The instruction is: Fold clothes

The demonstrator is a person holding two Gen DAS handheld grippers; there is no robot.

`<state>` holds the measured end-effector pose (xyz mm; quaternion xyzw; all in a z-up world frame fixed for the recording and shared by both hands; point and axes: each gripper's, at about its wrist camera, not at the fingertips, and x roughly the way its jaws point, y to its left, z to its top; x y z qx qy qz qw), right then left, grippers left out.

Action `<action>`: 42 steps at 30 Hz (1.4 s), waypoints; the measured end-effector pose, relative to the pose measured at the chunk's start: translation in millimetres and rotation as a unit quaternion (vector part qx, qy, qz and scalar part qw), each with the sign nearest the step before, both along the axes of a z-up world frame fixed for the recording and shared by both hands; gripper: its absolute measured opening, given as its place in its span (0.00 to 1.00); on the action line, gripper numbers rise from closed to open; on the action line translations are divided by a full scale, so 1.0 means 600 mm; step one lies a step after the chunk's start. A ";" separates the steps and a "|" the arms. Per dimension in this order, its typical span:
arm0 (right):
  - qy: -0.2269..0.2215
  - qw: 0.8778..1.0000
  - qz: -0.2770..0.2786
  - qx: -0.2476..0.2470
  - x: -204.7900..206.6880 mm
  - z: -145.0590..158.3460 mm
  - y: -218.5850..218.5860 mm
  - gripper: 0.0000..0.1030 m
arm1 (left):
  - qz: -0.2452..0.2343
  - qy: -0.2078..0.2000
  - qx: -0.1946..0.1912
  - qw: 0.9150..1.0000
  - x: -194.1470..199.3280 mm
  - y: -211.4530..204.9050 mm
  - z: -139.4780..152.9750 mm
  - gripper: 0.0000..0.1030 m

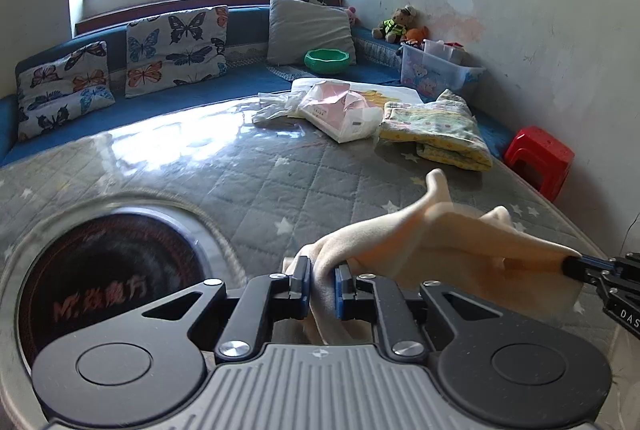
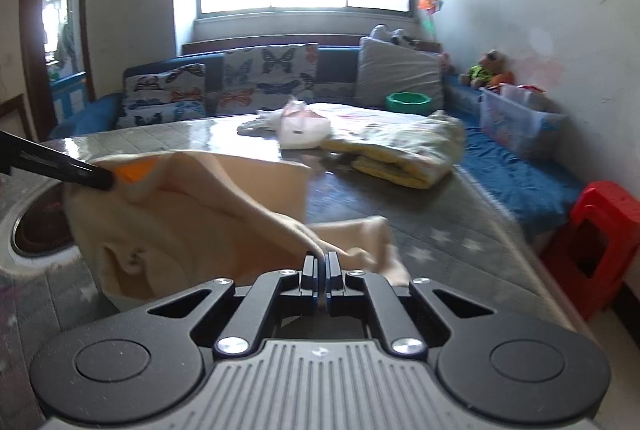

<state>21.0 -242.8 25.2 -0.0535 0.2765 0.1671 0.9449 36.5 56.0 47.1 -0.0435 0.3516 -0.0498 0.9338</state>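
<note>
A cream-coloured garment (image 1: pixel 420 234) hangs stretched between both grippers above the grey quilted table (image 1: pixel 248 170). My left gripper (image 1: pixel 322 276) is shut on one bunched edge of it. My right gripper (image 2: pixel 322 264) is shut on another edge of the same garment (image 2: pixel 192 214). In the left wrist view the right gripper's fingertips (image 1: pixel 572 264) pinch the cloth at the right edge. In the right wrist view the left gripper's fingertips (image 2: pixel 100 178) hold the cloth at the left. The cloth sags between them, lifted off the table.
A folded yellow patterned cloth (image 1: pixel 436 130) and a pink-white package (image 1: pixel 344 110) lie at the far side of the table. A round stove inset (image 1: pixel 108 270) is at the left. A red stool (image 1: pixel 540 158) stands right. A blue couch (image 1: pixel 160 102) with butterfly cushions lies beyond.
</note>
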 end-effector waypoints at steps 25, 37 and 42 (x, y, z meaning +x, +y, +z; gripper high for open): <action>0.039 0.985 0.150 -0.072 -0.122 -0.028 0.038 0.39 | -0.050 0.063 0.019 0.997 -0.116 -0.002 -0.064 0.36; 0.113 0.991 0.071 -0.017 -0.081 -0.067 -0.010 0.23 | -0.058 0.068 0.002 0.996 -0.097 -0.003 -0.072 0.13; 0.099 0.992 0.083 -0.004 -0.059 -0.061 0.022 0.10 | -0.035 0.032 0.020 0.999 -0.075 0.015 -0.043 0.10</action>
